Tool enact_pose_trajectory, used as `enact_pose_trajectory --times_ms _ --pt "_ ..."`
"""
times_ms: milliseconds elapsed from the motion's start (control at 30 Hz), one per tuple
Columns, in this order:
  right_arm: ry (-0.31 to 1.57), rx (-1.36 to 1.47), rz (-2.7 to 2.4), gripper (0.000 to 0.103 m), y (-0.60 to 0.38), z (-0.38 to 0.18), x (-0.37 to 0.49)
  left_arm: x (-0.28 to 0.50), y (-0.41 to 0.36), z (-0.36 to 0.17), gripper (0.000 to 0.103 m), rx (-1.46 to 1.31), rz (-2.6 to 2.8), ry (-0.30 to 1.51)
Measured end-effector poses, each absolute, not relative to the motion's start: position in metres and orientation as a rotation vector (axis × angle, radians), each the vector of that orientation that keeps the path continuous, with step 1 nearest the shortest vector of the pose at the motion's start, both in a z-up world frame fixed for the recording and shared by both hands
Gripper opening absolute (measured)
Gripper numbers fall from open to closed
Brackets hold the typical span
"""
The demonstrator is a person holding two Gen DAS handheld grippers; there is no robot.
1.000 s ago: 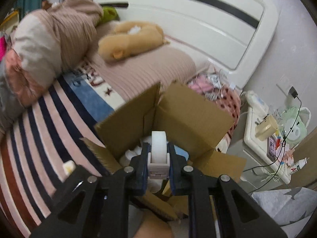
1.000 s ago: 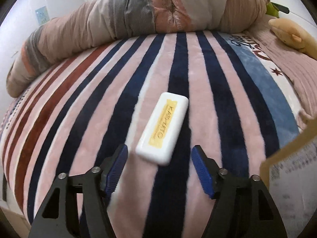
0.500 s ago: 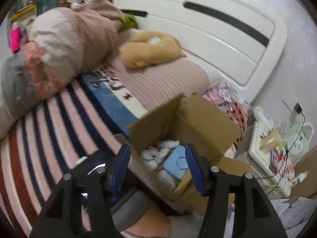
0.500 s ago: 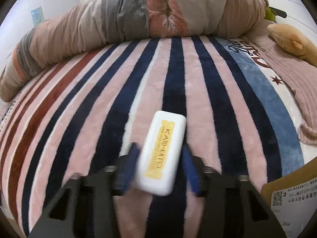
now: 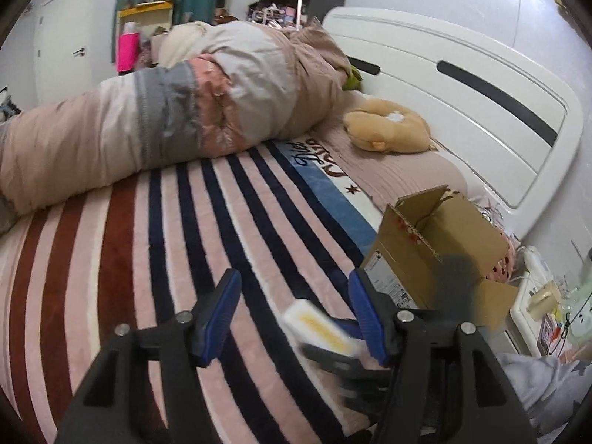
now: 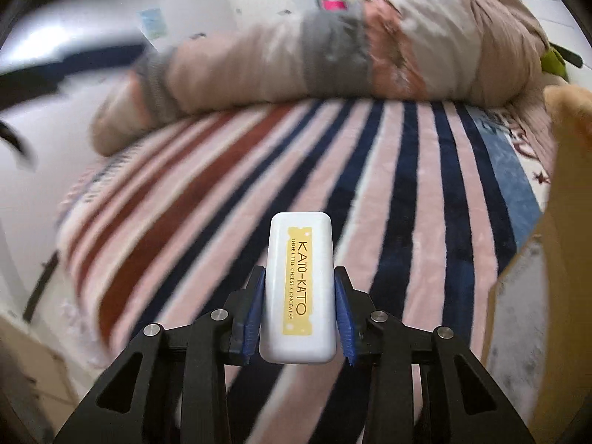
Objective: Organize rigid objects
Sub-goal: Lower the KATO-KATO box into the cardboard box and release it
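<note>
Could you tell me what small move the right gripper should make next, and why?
Probably carry the white concealer case rightward toward the cardboard box. The right gripper is shut on the case and holds it above the striped blanket; the box edge sits just to its right. The left gripper is open.

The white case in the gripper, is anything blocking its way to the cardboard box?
Nothing visible does. The right gripper holds the white case above the striped blanket, and the open cardboard box sits just beside it. The left gripper is open nearby.

The cardboard box (image 5: 440,244) interior is hidden; its near corner blurred.
</note>
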State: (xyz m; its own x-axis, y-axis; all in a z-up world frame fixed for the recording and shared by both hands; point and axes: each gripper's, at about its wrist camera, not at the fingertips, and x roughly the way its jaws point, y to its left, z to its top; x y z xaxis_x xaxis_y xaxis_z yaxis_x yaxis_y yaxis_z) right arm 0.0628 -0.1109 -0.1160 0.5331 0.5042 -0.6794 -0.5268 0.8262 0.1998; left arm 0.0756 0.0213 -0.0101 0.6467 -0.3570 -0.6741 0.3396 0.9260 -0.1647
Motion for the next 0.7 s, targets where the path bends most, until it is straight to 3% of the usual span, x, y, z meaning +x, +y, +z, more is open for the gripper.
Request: enact_pose_trajectory --times_ms 333,700 --pt "0.678 0.063 0.519 0.031 -0.238 -0.017 0.018 0.069 -0.023 -0.021 0.065 -0.027 -0.436 0.742" --pt "0.964 -0.026 0.382 0.032 -0.271 -0.057 0.086 0.075 -0.061 -0.033 0.085 -0.016 -0.464 0.757"
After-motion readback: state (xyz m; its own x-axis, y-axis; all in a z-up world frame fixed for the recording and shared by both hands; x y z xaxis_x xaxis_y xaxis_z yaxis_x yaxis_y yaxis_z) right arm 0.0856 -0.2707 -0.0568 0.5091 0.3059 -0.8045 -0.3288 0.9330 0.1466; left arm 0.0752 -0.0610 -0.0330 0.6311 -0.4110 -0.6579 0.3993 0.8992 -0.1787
